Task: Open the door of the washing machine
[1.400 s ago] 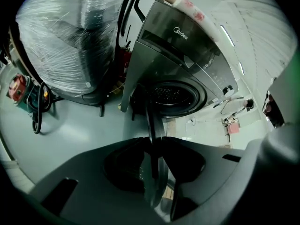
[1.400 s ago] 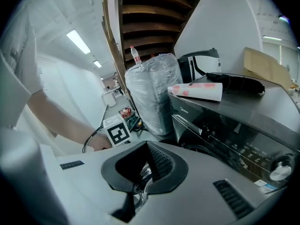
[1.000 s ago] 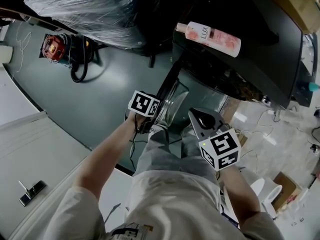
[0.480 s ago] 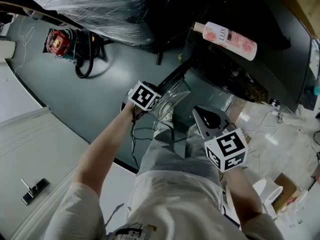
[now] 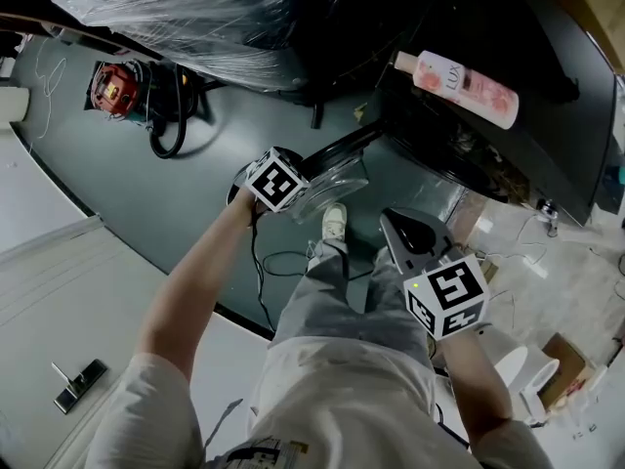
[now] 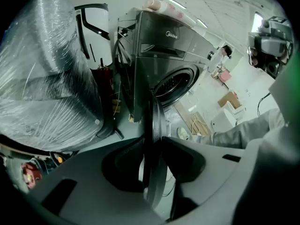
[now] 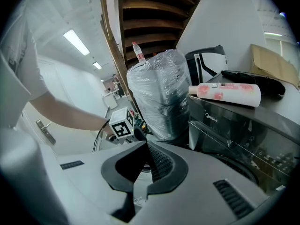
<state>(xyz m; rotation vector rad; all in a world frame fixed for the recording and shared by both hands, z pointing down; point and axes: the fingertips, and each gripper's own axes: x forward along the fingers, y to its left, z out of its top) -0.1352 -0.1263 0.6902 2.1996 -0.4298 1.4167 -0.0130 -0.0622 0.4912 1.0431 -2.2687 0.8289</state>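
One dark front-loading washing machine fills the right side of the room. Its round drum stands uncovered, showing only ribbed metal at the mouth. I cannot tell from here whether any laundry is inside. Just beside the machine stands a tall bundle wrapped in clear plastic film, whose dark contents I cannot make out through the wrap.

The door is swung out from the machine's front, and its glass bowl bulges toward the person's legs. In the left gripper view the door shows edge-on, running straight up between the jaws. The left gripper is clamped on the door's rim, one jaw on each face, at the edge farthest from the drum. From overhead, its marker cube sits at the left end of the door.

A pink bottle lies on its side on the machine's top, well apart from both grippers.

The right gripper hangs in front of the machine, near the person's knee. Its jaws are together and it holds nothing.
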